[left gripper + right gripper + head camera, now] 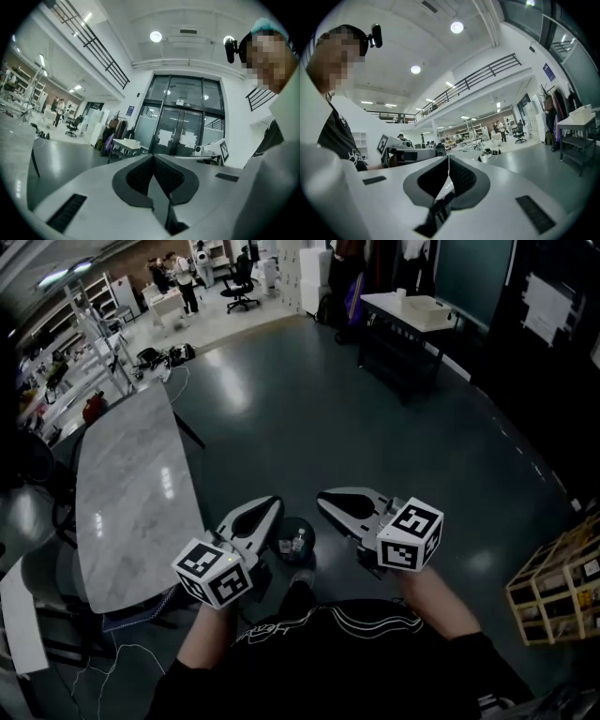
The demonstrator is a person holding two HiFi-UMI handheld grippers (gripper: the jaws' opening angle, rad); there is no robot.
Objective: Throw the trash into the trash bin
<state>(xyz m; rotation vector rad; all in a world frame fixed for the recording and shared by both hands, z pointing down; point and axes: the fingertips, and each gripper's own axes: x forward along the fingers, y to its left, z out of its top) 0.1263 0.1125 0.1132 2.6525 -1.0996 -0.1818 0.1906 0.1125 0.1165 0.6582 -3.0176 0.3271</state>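
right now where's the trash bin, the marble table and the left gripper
trash bin point(304, 523), head view, far rim
marble table point(127, 512), head view, bare top
left gripper point(275, 502), head view, between its shut jaw tips

Dim from my head, bright from my hands

From my head camera the room looks dim, and the corners go black. The marble table has a soft white shine on top. The dark floor past the table is glossy and shows pale spots of glare, and the room far behind the table is the brightest part. Straight lines bend near the edges. My gripper cameras see much more light: a round ceiling lamp glows white. My left gripper and right gripper look soft up close, and black rings each picture.
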